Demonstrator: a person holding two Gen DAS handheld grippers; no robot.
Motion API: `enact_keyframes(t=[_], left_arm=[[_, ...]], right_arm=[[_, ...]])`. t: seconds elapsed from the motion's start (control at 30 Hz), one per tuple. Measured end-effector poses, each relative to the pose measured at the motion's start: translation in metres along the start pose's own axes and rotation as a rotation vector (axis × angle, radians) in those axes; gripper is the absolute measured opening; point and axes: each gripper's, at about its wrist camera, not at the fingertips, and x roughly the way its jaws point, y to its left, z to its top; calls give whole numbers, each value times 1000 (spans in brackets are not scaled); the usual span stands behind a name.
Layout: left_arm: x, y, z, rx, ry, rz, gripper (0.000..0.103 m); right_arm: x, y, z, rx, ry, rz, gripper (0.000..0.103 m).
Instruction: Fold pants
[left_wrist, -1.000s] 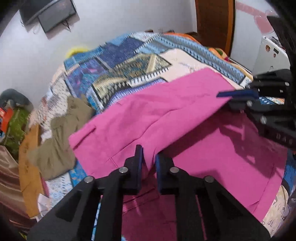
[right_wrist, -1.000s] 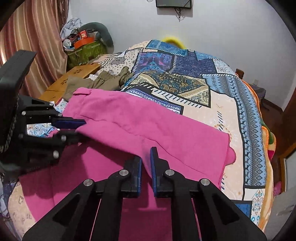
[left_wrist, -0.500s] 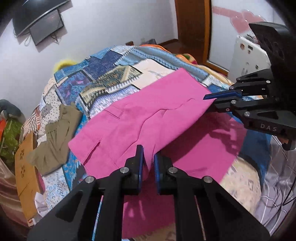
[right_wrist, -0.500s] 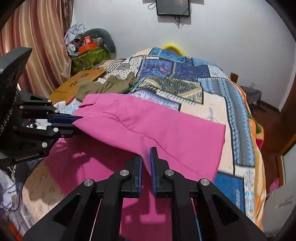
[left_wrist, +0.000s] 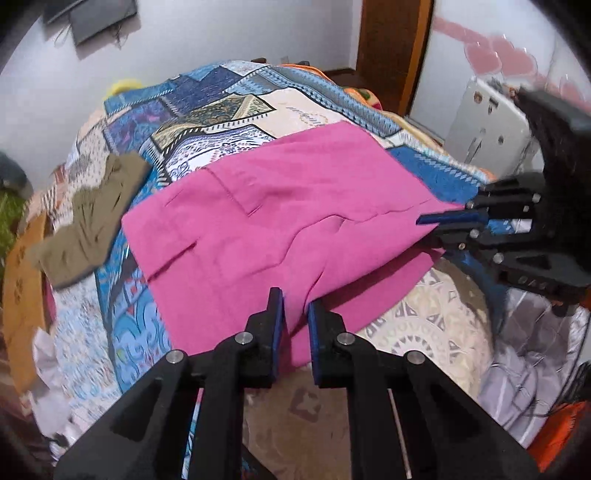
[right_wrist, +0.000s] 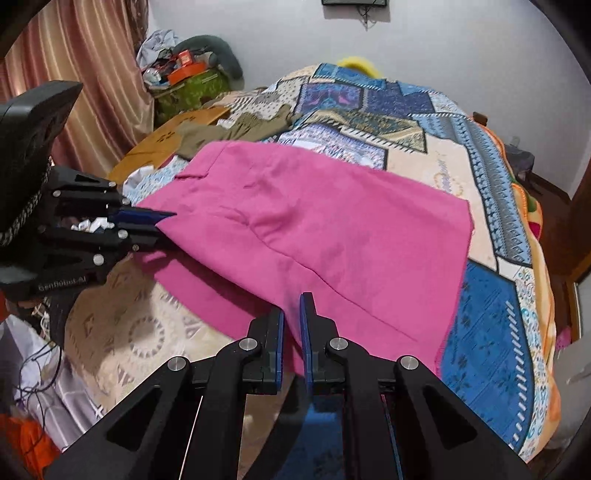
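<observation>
I am holding the pink pants (left_wrist: 280, 221) with both claws over the bed (left_wrist: 236, 110).

My left claw (left_wrist: 295, 306) is pinching the near edge of the cloth, and my right claw (right_wrist: 291, 310) is closing on the other near corner. The pants are lying across the patterned bedspread, beside an olive garment (left_wrist: 88, 218).

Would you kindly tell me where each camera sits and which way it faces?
Left wrist: behind the left claw, looking down across the pink pants and bed; right claw at right.
Right wrist: behind the right claw, facing the same bed; left claw at left.
Shared: pants, both claws, olive garment.
</observation>
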Motion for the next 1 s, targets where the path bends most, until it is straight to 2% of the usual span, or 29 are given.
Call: enact_keyframes(t=[0.1, 0.23, 0.33, 0.43, 0.5, 0.6, 0.67, 0.77, 1.0], left_arm=[[-14, 10, -8, -48, -15, -20, 12], [-34, 25, -15, -97, -47, 13, 12], [-45, 43, -20, -166, -63, 29, 20], [-47, 60, -21, -234, -57, 63, 21], [-42, 73, -23, -305, -35, 72, 21], [-32, 80, -25, -368, -8, 31, 21], [-25, 80, -26, -390, 6, 11, 21], [-16, 77, -28, -404, 25, -22, 21], [-1, 75, -35, -433, 44, -18, 19]], right_arm=[[-3, 3, -7, -6, 9, -24, 7], [-14, -5, -15, 23, 6, -47, 8], [-28, -17, -20, 75, -9, -65, 8], [-42, -35, -24, 145, -35, -92, 11], [-50, -45, -26, 183, -55, -119, 21], [-60, -62, -31, 235, -84, -180, 39], [-63, -71, -34, 273, -92, -197, 39], [-61, -81, -42, 334, -78, -174, 39], [-42, -80, -54, 386, -32, -98, 39]])
